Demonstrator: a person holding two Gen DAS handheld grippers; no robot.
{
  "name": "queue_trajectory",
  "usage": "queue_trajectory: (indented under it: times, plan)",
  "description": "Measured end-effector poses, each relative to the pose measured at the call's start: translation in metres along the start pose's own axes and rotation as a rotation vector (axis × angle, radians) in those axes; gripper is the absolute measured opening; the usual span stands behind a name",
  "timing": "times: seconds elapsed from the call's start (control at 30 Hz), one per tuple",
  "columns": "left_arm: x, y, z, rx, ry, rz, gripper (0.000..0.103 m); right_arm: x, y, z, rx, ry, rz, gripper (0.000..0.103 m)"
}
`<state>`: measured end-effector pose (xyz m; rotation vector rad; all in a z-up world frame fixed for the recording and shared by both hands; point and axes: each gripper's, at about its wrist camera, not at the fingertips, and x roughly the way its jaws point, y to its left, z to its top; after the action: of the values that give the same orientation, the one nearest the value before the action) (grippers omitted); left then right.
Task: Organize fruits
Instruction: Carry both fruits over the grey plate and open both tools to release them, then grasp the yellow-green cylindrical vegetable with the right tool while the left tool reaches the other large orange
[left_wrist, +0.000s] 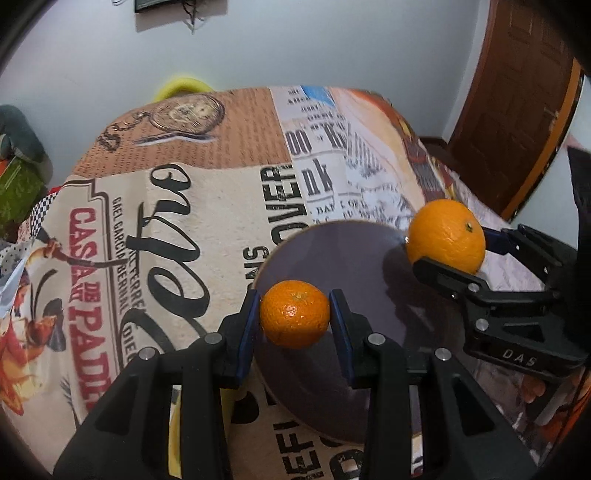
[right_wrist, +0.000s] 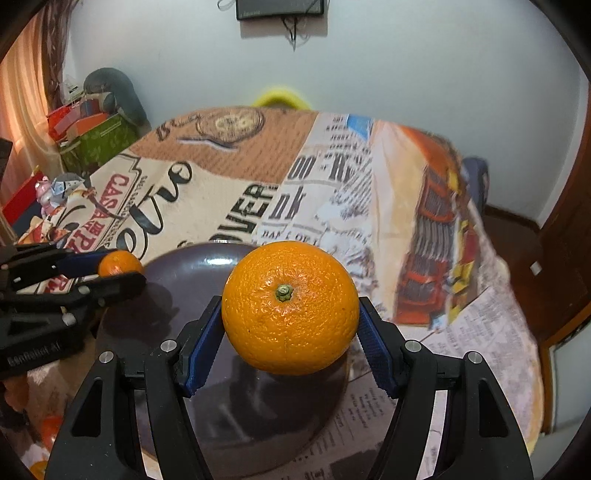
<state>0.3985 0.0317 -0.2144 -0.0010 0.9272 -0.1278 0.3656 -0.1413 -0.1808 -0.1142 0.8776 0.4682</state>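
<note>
White wall behind, worktop (left_wrist: 192, 229) under printed cloth. Dark plate (right_wrist: 207, 266) in middle.

Left claw (left_wrist: 294, 319) pinching small orange (left_wrist: 294, 319) above plate's near edge. Right claw (right_wrist: 290, 325) pinching big orange (right_wrist: 290, 308) over plate, probably not touching it.

Go down slow, set fruits apart, let go only when resting.

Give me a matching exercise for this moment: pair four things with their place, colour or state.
1. small mandarin
2. large orange
3. plate
4. tablecloth

a. dark purple, round
b. printed with lettering
c. clamped in the left gripper
d. clamped in the right gripper

Pairs: 1-c, 2-d, 3-a, 4-b
</note>
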Motion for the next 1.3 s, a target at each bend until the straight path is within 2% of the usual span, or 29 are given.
queue_trajectory:
  times: [0.1, 0.33, 0.47, 0.53, 0.57, 0.63, 0.77, 1.0, 1.13, 1.3]
  plan:
    - [0.009, -0.002, 0.000, 0.010, 0.017, 0.007, 0.037, 0.009, -0.001, -0.001, -0.007, 0.026, -0.011, 0.066]
    - [0.021, 0.001, -0.002, -0.028, 0.059, -0.045, 0.038, 0.023, -0.001, -0.006, -0.034, 0.083, -0.018, 0.067]
    - [0.021, 0.001, -0.003, -0.042, 0.071, -0.054, 0.038, 0.021, 0.001, -0.009, -0.031, 0.075, -0.024, 0.067]
    - [0.017, 0.001, -0.003, -0.044, 0.060, -0.043, 0.047, 0.017, 0.002, -0.009, -0.035, 0.063, -0.025, 0.069]
    - [0.014, 0.001, -0.003, -0.047, 0.048, -0.040, 0.055, 0.014, 0.002, -0.009, -0.035, 0.056, -0.028, 0.072]
    - [0.007, 0.001, -0.002, -0.051, 0.027, -0.035, 0.060, 0.005, 0.002, -0.009, -0.035, 0.039, -0.029, 0.073]
    - [-0.008, 0.003, -0.002, -0.057, 0.019, -0.032, 0.060, -0.018, 0.006, -0.010, -0.047, 0.003, -0.049, 0.073]
    - [-0.058, 0.007, -0.011, -0.058, -0.053, 0.005, 0.060, -0.071, 0.019, -0.024, -0.060, -0.063, -0.053, 0.074]
    - [-0.091, 0.006, -0.022, -0.049, -0.098, 0.040, 0.060, -0.097, 0.028, -0.036, -0.051, -0.090, -0.053, 0.075]
    - [-0.128, 0.006, -0.041, -0.063, -0.135, 0.043, 0.060, -0.127, 0.043, -0.056, -0.044, -0.114, -0.036, 0.075]
